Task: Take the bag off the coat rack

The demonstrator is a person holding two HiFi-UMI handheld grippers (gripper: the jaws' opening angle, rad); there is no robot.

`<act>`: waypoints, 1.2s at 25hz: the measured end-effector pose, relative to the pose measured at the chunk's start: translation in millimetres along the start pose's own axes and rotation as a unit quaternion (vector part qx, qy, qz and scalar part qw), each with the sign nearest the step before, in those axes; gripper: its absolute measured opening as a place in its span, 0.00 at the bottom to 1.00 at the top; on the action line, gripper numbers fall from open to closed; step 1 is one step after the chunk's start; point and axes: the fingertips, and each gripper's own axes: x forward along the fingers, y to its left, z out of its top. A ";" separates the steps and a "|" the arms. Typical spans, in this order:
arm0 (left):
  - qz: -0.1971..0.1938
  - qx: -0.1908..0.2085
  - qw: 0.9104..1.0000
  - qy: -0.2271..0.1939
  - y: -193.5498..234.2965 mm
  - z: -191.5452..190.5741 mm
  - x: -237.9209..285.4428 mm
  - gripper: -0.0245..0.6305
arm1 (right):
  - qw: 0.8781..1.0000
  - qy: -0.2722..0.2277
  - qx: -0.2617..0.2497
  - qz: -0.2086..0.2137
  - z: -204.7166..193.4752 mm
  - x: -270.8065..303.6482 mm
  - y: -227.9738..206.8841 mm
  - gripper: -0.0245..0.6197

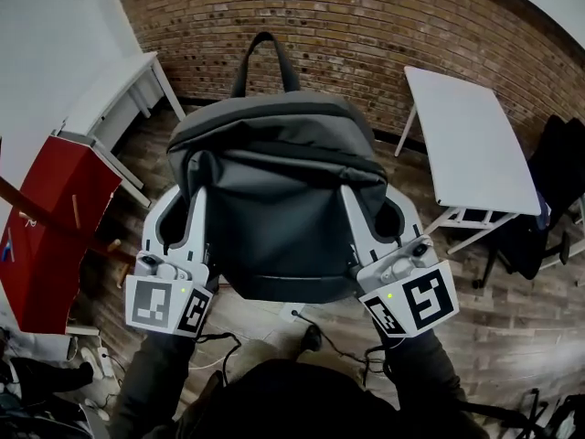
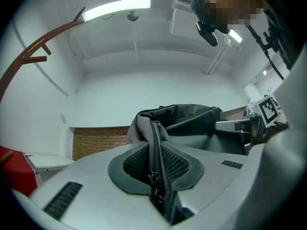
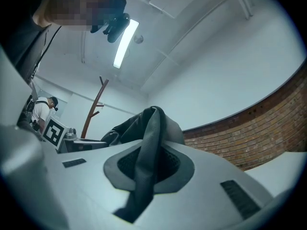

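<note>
1. While both grippers hold it, the dark grey backpack (image 1: 274,208) hangs in the air in front of the person. It is over the wood floor (image 1: 512,318) and well apart from the coat rack (image 3: 93,110), so I judge it to be off the hook.
2. On the left gripper (image 2: 156,176), the jaws are nearly together, pinching a fabric fold with a zipper (image 2: 154,152) running through it.
3. On the right gripper (image 3: 146,171), the jaws are nearly together, clamped on a plain fold or strap of the backpack; I cannot tell which.
4. Handling (judgement): the shell is soft and sags and creases between the grips. Matte fabric is unlikely to slip. Weight looks moderate at most. The carry loop (image 1: 265,62) on top stands free and would be a sturdier hold than the side folds.
5. Container: the backpack appears zipped, and its contents are not visible.
</note>
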 end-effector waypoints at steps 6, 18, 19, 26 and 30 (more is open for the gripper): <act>-0.023 -0.007 1.000 -0.013 -14.9 -3.3 42.0 0.14 | 1.000 -0.001 -0.016 -0.023 3.6 6.6 -37.8 0.08; -0.084 -0.020 0.996 -0.021 5.3 -45.4 168.3 0.14 | 0.996 0.000 -0.036 -0.085 -34.1 72.5 -122.6 0.08; -0.089 -0.021 0.996 -0.019 10.8 -52.1 181.1 0.14 | 0.995 0.001 -0.034 -0.092 -41.7 81.5 -129.3 0.08; -0.128 -0.039 0.991 -0.016 55.9 -91.2 270.5 0.14 | 0.990 0.016 -0.041 -0.136 -82.3 155.2 -175.4 0.08; -0.144 -0.039 0.989 -0.011 85.9 -107.9 301.6 0.14 | 0.988 0.018 -0.037 -0.148 -103.3 194.5 -186.8 0.08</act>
